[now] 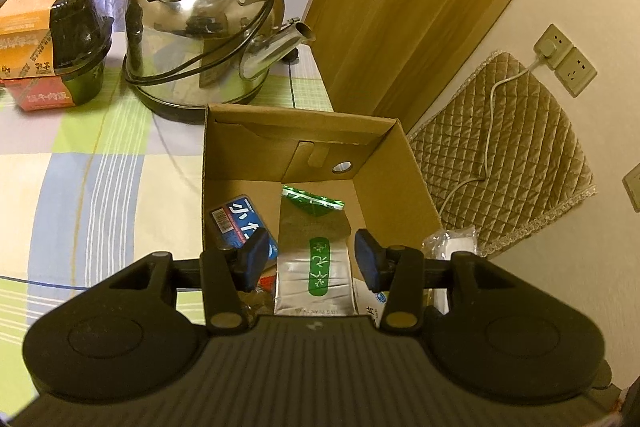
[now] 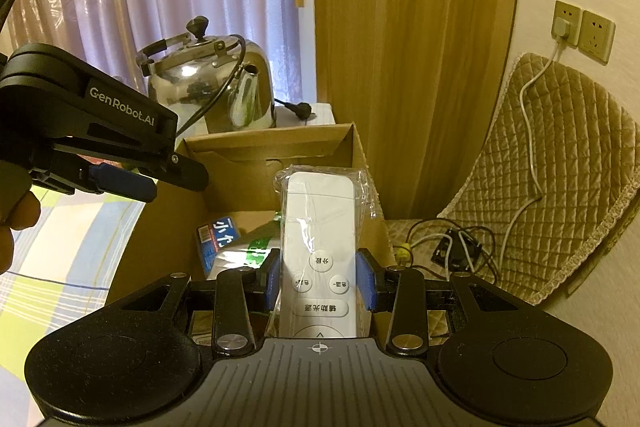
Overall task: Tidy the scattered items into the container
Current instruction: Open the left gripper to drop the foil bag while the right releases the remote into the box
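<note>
An open cardboard box (image 1: 416,179) stands on the table's right end. Inside lie a silver packet with a green label (image 1: 316,267), a blue packet (image 1: 236,219) and a green foil packet (image 1: 312,201). My left gripper (image 1: 311,259) hovers open over the box with nothing between its fingers. A white remote in a clear plastic bag (image 2: 320,227) is clamped in my right gripper (image 2: 320,279), which is shut on it above the box (image 2: 272,135). The left gripper (image 2: 120,183) shows at the left of the right wrist view. The bagged remote (image 1: 452,243) peeks in at the box's right wall.
A steel kettle (image 1: 200,27) with a black cord stands behind the box. Stacked instant-meal bowls (image 1: 52,43) sit far left on the checked tablecloth (image 1: 80,187). Right of the table is a quilted chair cover (image 2: 560,167), tangled cables (image 2: 452,247) and wall sockets (image 2: 580,31).
</note>
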### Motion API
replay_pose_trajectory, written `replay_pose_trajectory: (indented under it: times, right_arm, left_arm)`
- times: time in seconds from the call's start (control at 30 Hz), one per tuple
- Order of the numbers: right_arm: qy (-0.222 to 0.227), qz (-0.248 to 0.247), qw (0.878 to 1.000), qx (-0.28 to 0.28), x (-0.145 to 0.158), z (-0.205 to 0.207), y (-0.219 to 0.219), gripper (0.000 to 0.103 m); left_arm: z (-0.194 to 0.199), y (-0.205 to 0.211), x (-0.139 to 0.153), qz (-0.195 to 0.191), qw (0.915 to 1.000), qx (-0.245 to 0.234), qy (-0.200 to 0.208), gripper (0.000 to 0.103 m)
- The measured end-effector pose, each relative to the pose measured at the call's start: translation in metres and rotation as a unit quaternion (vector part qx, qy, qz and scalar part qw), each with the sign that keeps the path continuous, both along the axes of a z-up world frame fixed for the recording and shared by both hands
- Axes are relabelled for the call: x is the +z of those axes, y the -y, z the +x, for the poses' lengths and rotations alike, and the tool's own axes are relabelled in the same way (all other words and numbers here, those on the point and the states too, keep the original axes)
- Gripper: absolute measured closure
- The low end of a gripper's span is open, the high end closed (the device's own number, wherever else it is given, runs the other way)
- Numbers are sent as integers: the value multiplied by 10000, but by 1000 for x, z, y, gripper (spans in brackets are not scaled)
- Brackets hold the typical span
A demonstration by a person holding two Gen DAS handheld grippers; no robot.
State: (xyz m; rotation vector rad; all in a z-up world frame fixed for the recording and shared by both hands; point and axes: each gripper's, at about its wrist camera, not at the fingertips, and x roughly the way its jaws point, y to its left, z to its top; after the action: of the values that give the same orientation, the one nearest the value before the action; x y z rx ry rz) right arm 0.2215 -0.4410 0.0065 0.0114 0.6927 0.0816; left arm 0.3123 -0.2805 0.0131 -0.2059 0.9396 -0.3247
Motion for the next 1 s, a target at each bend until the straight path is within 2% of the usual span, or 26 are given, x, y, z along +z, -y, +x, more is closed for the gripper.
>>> replay_pose_trajectory:
  times: [0.4,0.63,1.0]
  right_arm:
    - [11,-11,9999,112,1,11,-10,62]
    - [-22,-80,9993,376,0,41,-19,62]
    - [-51,141,9985,523,-1,82,-40,61]
  left_arm:
    - [-9,-32,5,-12,9997,213,126,62]
    - [-12,-51,5,25,9992,365,147,62]
    - [-16,-72,2,12,9986,503,129,61]
